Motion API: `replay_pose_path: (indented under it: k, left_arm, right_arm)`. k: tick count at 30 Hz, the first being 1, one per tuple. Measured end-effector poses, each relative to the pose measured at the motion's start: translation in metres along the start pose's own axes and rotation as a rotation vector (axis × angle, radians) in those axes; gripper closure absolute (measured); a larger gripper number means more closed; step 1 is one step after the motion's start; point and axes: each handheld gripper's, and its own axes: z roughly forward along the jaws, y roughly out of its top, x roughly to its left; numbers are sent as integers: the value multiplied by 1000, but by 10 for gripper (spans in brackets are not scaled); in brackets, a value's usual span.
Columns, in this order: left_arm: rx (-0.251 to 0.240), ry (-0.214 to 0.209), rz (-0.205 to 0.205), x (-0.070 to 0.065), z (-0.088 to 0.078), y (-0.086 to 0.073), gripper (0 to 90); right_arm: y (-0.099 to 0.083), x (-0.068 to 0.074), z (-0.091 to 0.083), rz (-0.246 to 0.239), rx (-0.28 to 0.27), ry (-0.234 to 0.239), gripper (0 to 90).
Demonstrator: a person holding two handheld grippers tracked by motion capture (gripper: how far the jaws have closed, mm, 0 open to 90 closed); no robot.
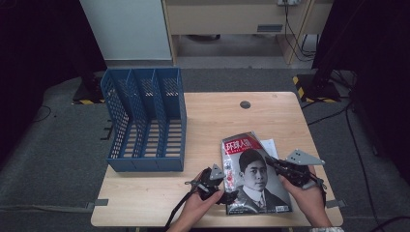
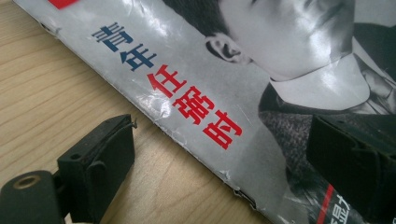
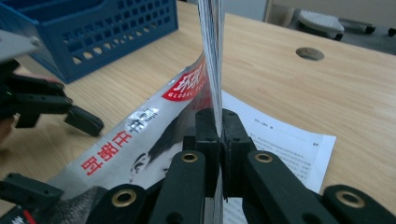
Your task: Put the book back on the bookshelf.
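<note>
Black fingers (image 3: pixel 219 140) of the right gripper (image 1: pixel 270 163) sit nearest, clenched on the right edge of the magazine (image 1: pixel 254 174), whose pages rise as a thin upright sheaf between them in the right gripper view. That edge is lifted off the table (image 1: pixel 217 116), so the cover slopes down toward the spine side. Beneath the raised pages a printed white sheet (image 3: pixel 280 140) lies flat on the wood, at about 3 o'clock from the fingers.

Across the cover, the left gripper (image 1: pixel 231 197) has its fingers (image 2: pixel 100 158) spread wide and released: one rests over bare wood just outside the magazine's spine edge, the other hovers over the dark lower part of the cover, with the edge running between them and neither pad pressing on it.

In the high view the magazine lies on the near half of the table, right of centre, its long axis running roughly 11 to 5 o'clock, with the red title band at the far end pointing to about 11. A blue file rack (image 1: pixel 145 121) stands at 10 o'clock from it, well apart, on the table's left side.
</note>
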Motion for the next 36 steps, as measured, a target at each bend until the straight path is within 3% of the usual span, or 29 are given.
replay_pose_path:
  k: [7,10,14,19,26,36]
  left_arm:
    - [5,-39,16,-3,5,4,66]
    - [-3,-79,-5,-2,9,7,65]
    - [-11,-97,-20,-1,9,7,92]
    - [-8,-74,-2,-4,10,7,132]
    - [-7,-50,5,-5,9,7,170]
    - [-4,-32,20,-7,10,7,184]
  right_arm:
    - [2,-1,-7,31,-43,23,883]
    - [1,-3,-8,54,-55,25,883]
    - [1,-5,-9,66,-62,25,883]
    - [-3,-7,-5,75,-41,13,882]
    - [-17,-13,16,64,50,-26,878]
    - [-26,-21,23,93,87,-64,856]
